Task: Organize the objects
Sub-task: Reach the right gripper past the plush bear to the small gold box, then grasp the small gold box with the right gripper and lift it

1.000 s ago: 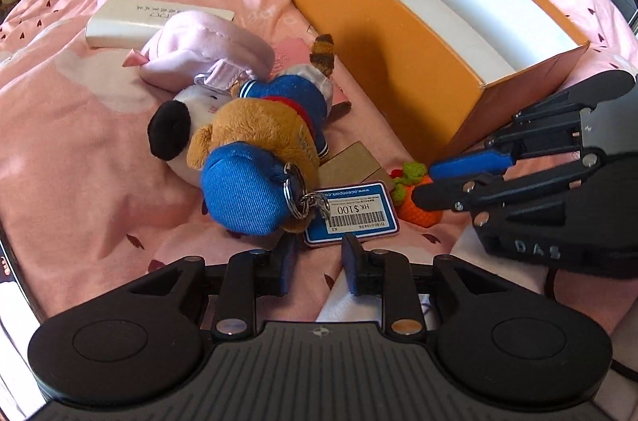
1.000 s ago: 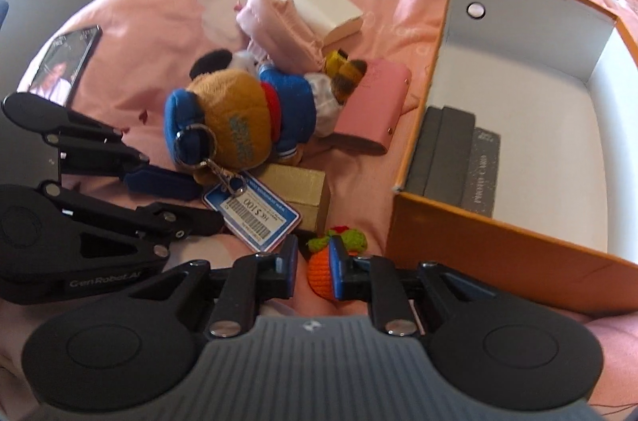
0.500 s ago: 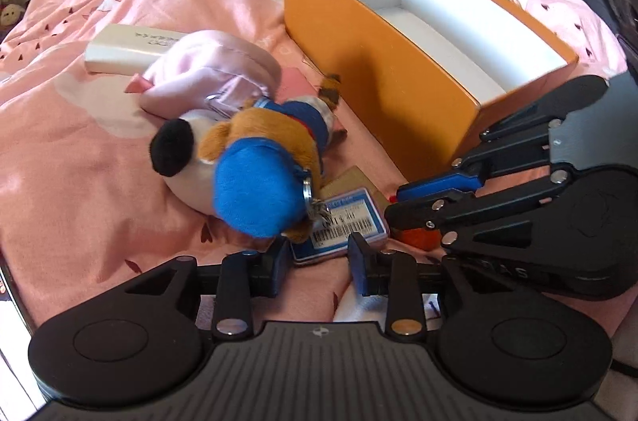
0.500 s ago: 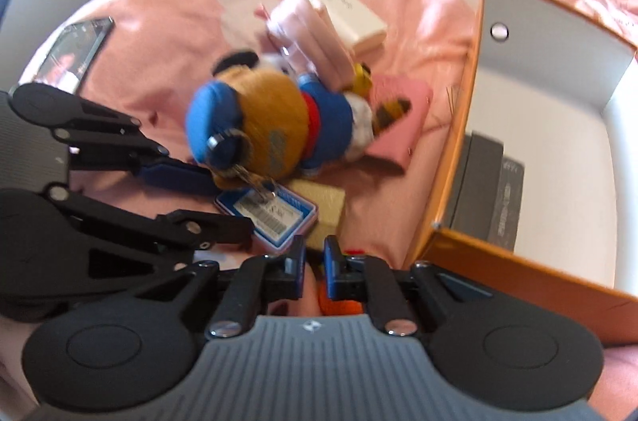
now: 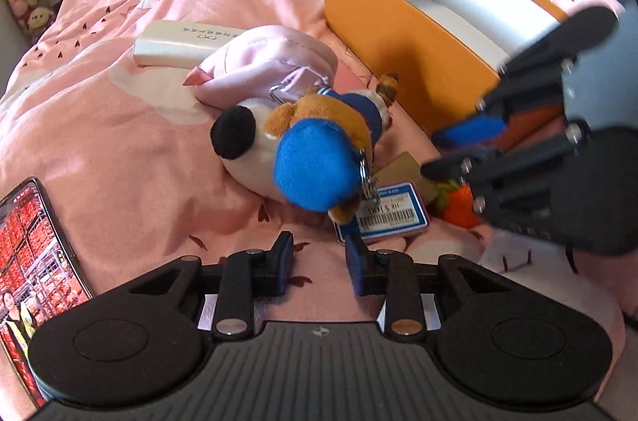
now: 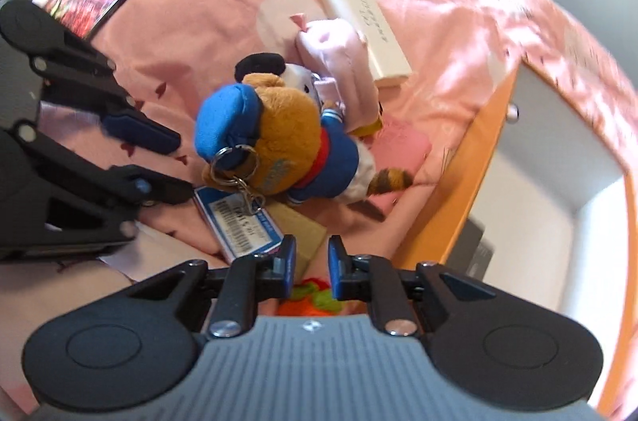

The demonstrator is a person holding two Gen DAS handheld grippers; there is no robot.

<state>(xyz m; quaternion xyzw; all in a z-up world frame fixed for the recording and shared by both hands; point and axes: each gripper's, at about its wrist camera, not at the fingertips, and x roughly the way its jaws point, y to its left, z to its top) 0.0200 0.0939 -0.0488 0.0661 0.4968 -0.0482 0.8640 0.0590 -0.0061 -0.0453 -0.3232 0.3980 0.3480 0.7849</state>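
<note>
You are at the picking step: your right gripper [image 6: 310, 267] hangs over the small orange knitted toy [image 5: 458, 209] beside the orange box [image 5: 402, 62], unclenched and gripping nothing. Your left gripper [image 5: 318, 263] is released too. Next, lower and close.

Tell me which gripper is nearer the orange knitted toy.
Right. The right gripper sits directly over the orange toy, its open fingers either side of the toy's green top. The left gripper is open too, off to the toy's side by the price tag.
</note>
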